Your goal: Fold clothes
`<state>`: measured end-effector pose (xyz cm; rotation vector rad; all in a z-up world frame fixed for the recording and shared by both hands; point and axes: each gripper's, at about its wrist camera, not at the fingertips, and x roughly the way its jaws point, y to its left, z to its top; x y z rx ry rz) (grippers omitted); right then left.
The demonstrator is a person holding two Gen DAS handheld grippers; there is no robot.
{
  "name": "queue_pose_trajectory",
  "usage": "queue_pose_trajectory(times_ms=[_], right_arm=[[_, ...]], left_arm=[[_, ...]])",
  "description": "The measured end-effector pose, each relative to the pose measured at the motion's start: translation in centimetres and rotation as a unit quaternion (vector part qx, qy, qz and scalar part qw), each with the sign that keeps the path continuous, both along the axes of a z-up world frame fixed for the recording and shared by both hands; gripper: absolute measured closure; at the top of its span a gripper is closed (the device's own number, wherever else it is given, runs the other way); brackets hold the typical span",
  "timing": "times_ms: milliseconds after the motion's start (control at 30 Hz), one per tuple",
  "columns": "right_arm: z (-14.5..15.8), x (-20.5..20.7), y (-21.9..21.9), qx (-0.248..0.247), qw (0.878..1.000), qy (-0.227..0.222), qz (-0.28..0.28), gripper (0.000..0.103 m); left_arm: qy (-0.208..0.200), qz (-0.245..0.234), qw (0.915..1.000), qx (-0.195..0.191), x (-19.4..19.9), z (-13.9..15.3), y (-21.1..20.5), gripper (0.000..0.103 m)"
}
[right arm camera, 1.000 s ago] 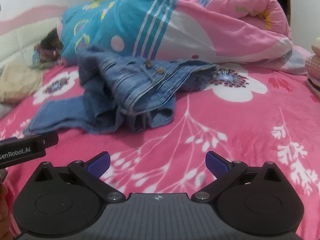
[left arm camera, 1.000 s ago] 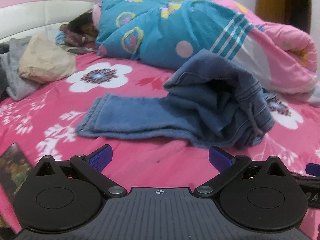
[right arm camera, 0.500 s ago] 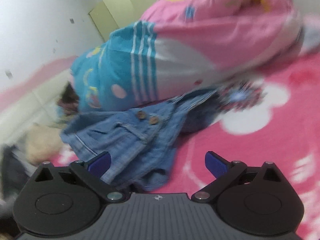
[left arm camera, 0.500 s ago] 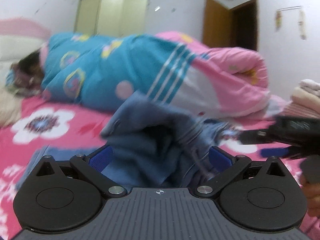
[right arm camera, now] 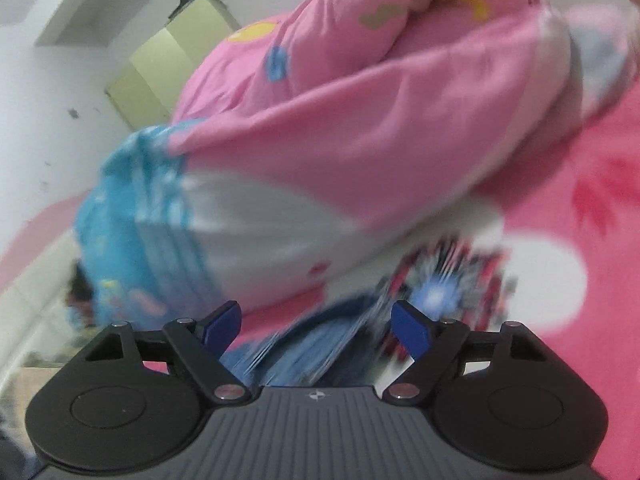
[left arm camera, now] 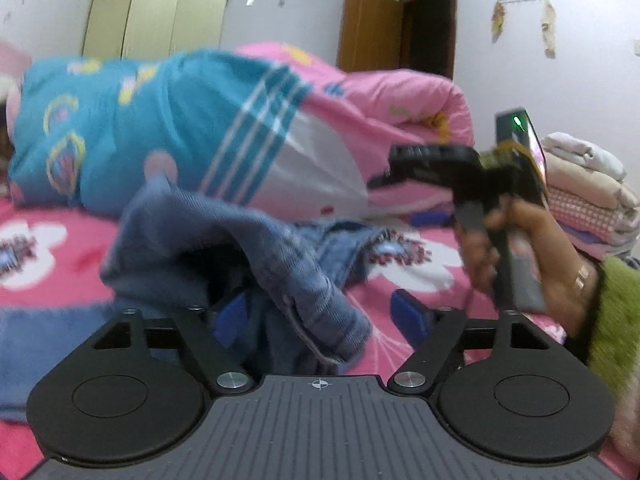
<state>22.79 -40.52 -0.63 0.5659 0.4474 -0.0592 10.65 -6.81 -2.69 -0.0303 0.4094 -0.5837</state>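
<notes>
left gripper (left arm camera: 320,312): fingers spread, closing, jeans (left arm camera: 256,248) fold between, unpinched | right gripper (right arm camera: 316,326): fingers spread, closing, denim at 6 o'clock between | jeans: crumpled on bedsheet (left arm camera: 60,264), quilt (left arm camera: 200,128) at 12 o'clock

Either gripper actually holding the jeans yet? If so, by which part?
Nothing held yet. Both pairs of jaws are closing, pads still apart: left gripper straddles a bunched fold of the jeans; right gripper straddles their blurred edge.

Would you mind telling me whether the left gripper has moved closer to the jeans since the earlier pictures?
Yes. The left gripper has advanced toward the rolled quilt; the jeans now lie between its closing jaws.
</notes>
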Motion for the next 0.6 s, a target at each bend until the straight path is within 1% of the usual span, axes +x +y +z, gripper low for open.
queue_pose_trajectory(times_ms=[133, 167, 267, 300, 333, 367, 400, 433, 467, 500, 533, 567, 600], right_arm=[[-0.9, 4.0, -1.0, -0.032, 0.998, 0.041, 0.020, 0.017], [-1.4, 4.9, -1.1, -0.032, 0.997, 0.056, 0.038, 0.016], [-3.3, 6.9, -1.3, -0.006, 0.990, 0.107, 0.093, 0.017], [-3.8, 7.2, -1.1, -0.001, 0.987, 0.119, 0.109, 0.024], [-4.2, 7.3, -0.9, 0.002, 0.984, 0.128, 0.123, 0.029], [-4.3, 7.1, -0.6, -0.002, 0.984, 0.128, 0.127, 0.034], [-4.2, 6.6, -0.4, -0.009, 0.984, 0.122, 0.128, 0.041], [-4.0, 6.0, -0.3, -0.015, 0.985, 0.114, 0.129, 0.046], [-3.6, 5.4, -0.3, -0.014, 0.986, 0.105, 0.129, 0.054], [-3.2, 4.7, -0.4, -0.012, 0.987, 0.098, 0.128, 0.063], [-2.7, 4.1, -0.4, -0.010, 0.988, 0.091, 0.128, 0.070], [-2.1, 3.4, -0.5, -0.009, 0.988, 0.085, 0.129, 0.074], [-1.3, 2.7, -0.6, -0.008, 0.988, 0.080, 0.130, 0.075]], left_arm=[[0.028, 0.013, 0.9993, -0.023, 1.2, -0.7, -0.2, 0.039], [0.033, 0.016, 0.9990, -0.027, 1.4, -0.8, -0.2, 0.042], [0.041, 0.022, 0.9980, -0.042, 1.8, -1.1, 0.0, 0.047], [0.040, 0.024, 0.9979, -0.044, 1.7, -1.1, 0.0, 0.052], [0.039, 0.026, 0.9978, -0.047, 1.7, -1.1, 0.1, 0.055], [0.036, 0.029, 0.9979, -0.047, 1.6, -1.1, 0.1, 0.063], [0.033, 0.035, 0.9978, -0.045, 1.5, -1.0, 0.2, 0.071], [0.033, 0.038, 0.9976, -0.047, 1.5, -0.9, 0.3, 0.075], [0.034, 0.041, 0.9974, -0.050, 1.4, -0.8, 0.5, 0.084], [0.033, 0.044, 0.9971, -0.053, 1.3, -0.7, 0.7, 0.085], [0.032, 0.048, 0.9968, -0.056, 1.1, -0.5, 0.8, 0.086], [0.031, 0.051, 0.9965, -0.058, 0.9, -0.3, 1.0, 0.086], [0.028, 0.053, 0.9964, -0.060, 0.6, 0.0, 1.3, 0.087]])
